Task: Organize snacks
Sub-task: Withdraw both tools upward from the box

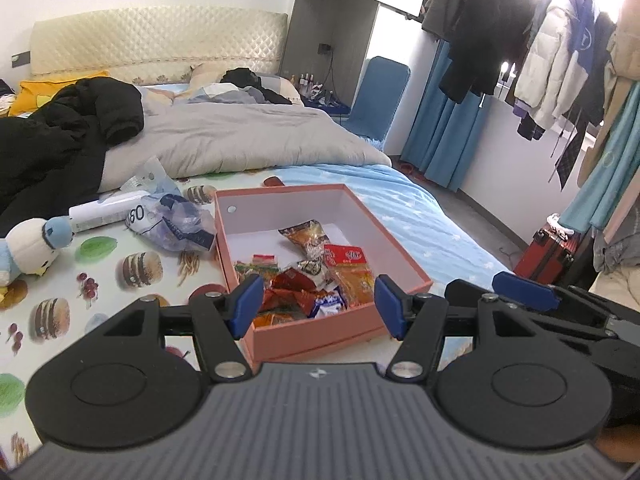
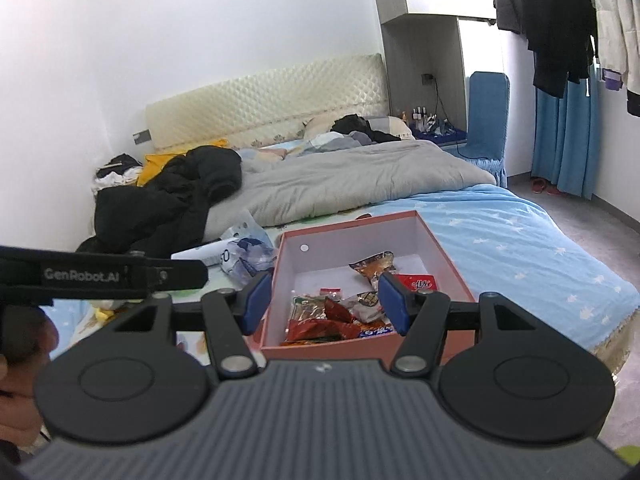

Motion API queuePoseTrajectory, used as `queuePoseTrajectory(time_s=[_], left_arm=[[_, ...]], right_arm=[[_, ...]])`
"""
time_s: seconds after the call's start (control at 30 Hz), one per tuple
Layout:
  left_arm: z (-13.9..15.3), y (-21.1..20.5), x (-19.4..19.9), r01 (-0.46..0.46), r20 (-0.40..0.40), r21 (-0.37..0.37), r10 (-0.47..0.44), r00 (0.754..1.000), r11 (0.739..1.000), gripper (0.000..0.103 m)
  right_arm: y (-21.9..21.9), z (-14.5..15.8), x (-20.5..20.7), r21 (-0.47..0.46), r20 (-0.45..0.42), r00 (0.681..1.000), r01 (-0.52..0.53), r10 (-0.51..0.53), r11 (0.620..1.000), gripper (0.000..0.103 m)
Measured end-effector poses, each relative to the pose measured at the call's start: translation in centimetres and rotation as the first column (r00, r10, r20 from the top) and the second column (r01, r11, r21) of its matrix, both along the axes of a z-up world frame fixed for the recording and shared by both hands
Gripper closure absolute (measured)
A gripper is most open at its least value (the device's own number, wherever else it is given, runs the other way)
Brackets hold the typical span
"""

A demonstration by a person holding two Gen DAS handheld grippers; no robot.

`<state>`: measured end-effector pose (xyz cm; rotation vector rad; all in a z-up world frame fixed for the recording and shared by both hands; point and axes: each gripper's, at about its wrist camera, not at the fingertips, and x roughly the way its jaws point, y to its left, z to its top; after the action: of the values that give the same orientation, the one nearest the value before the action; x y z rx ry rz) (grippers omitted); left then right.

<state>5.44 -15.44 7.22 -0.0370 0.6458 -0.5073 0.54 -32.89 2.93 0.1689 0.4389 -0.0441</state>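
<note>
A pink cardboard box [image 1: 280,196] lies open on the bed, also in the right wrist view [image 2: 436,240]. Several snack packets [image 1: 308,276] in red, orange and white wrappers lie heaped in its near half [image 2: 332,316]. My left gripper [image 1: 319,306] is open and empty, hovering just before the box's near edge. My right gripper [image 2: 325,306] is open and empty, also at the box's near edge. The right gripper's body [image 1: 532,300] shows at the right of the left wrist view; the left gripper's body [image 2: 100,276] shows at the left of the right wrist view.
A crumpled plastic bag [image 1: 172,216] and a white tube [image 1: 104,210] lie left of the box. A plush toy [image 1: 28,248] sits at far left. A black coat [image 1: 60,136] and grey duvet [image 1: 248,136] cover the bed's far part. A red suitcase [image 1: 552,252] stands on the floor at right.
</note>
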Motion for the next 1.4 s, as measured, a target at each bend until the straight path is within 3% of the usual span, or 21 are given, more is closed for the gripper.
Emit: queuePoseTrajectory(time_s=[0.17,0.43,0.53,0.6,0.67,0.73,0.77,0.8,1.4], left_arm=[[-0.1,0.2,-2.9,-0.020,0.013,0.037,0.020,1.000,0.999,0.036],[0.2,0.5,-3.8,-0.025,0.019,0.011,0.025,1.000,1.000,0.034],[0.2,0.8,-3.9,-0.051,0.032,0.023,0.050,0.998,0.998,0.024],[0.0,1.1,-4.0,-0.076,0.046,0.031,0.075,0.996,0.997,0.010],[0.0,1.2,-3.9,-0.093,0.057,0.043,0.091,0.994,0.995,0.006],[-0.2,1.2,-3.9,-0.104,0.058,0.060,0.100,0.993,0.993,0.005],[-0.2,1.3,-3.8,-0.105,0.057,0.064,0.101,0.993,0.992,0.004],[-0.2,1.3,-3.8,-0.105,0.057,0.068,0.102,0.993,0.992,0.004],[-0.6,2.2,-4.3,-0.141,0.044,0.092,0.137,0.990,0.986,0.003]], right_arm=[[0.4,-0.2,-1.6,0.019,-0.005,1.000,0.001,-0.001,1.000,0.041],[0.0,0.0,-2.6,-0.016,-0.002,1.000,0.012,-0.012,1.000,0.041],[0.2,-0.5,-3.0,-0.014,-0.014,1.000,0.008,-0.008,1.000,0.041],[0.1,-0.7,-3.3,-0.004,-0.020,1.000,0.013,-0.013,1.000,0.041],[0.0,-0.9,-3.6,0.006,-0.026,1.000,0.016,-0.016,1.000,0.041],[-0.2,-0.8,-3.9,0.011,-0.022,1.000,0.012,-0.012,1.000,0.032],[-0.3,-0.7,-4.0,0.006,-0.017,1.000,0.015,-0.015,1.000,0.012],[-0.3,-0.7,-4.1,0.001,-0.009,1.000,0.019,-0.019,1.000,0.000],[-0.1,-1.0,-4.3,0.006,0.013,1.000,0.012,-0.012,1.000,0.000]])
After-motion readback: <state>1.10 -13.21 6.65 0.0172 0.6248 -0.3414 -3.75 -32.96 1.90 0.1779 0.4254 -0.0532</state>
